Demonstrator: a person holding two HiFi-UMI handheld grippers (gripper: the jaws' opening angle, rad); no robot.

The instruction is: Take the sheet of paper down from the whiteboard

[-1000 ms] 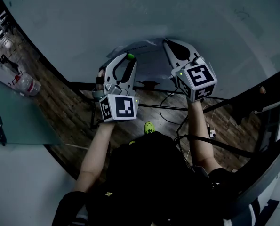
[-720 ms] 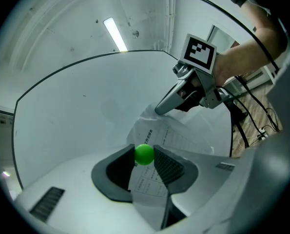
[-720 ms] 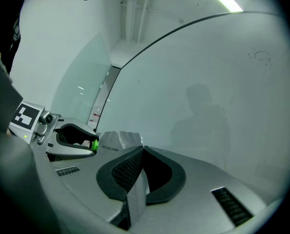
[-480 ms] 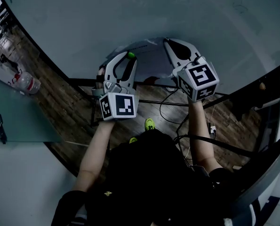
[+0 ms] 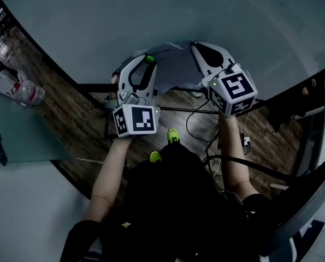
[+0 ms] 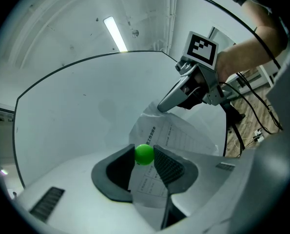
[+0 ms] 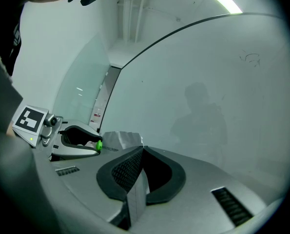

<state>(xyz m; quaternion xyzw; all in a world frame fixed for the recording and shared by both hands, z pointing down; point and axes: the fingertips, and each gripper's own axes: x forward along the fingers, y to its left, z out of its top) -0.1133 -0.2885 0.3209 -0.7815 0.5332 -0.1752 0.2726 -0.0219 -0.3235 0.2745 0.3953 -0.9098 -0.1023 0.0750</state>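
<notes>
The left tool [image 6: 144,150] has its jaws partway closed on a small green ball [image 6: 144,155], which sits pinched right at the tips of the two dark ribbed pads. The sheet of paper [image 6: 181,136] also runs down through the gap between those jaws, just below and behind the ball. Its printed side with the table lines faces this tool's camera.

The right tool [image 7: 142,151] has its jaws pressed together on the sheet, which shows edge-on as a thin grey strip between the pads. In the left gripper view its tip bites the sheet's upper edge, above and to the right of the ball.

The sheet hangs between the two tools, creased and bowed, close in front of the whiteboard [image 6: 81,106]. I cannot tell whether any part of it touches the board. In the head view both tools point at the board side by side, the left a little lower, with the paper spanning between their tips.

Below the board lies a wooden floor [image 5: 86,130] with a plastic bottle [image 5: 29,94] at far left and dark cables [image 5: 198,125] under the right arm.
</notes>
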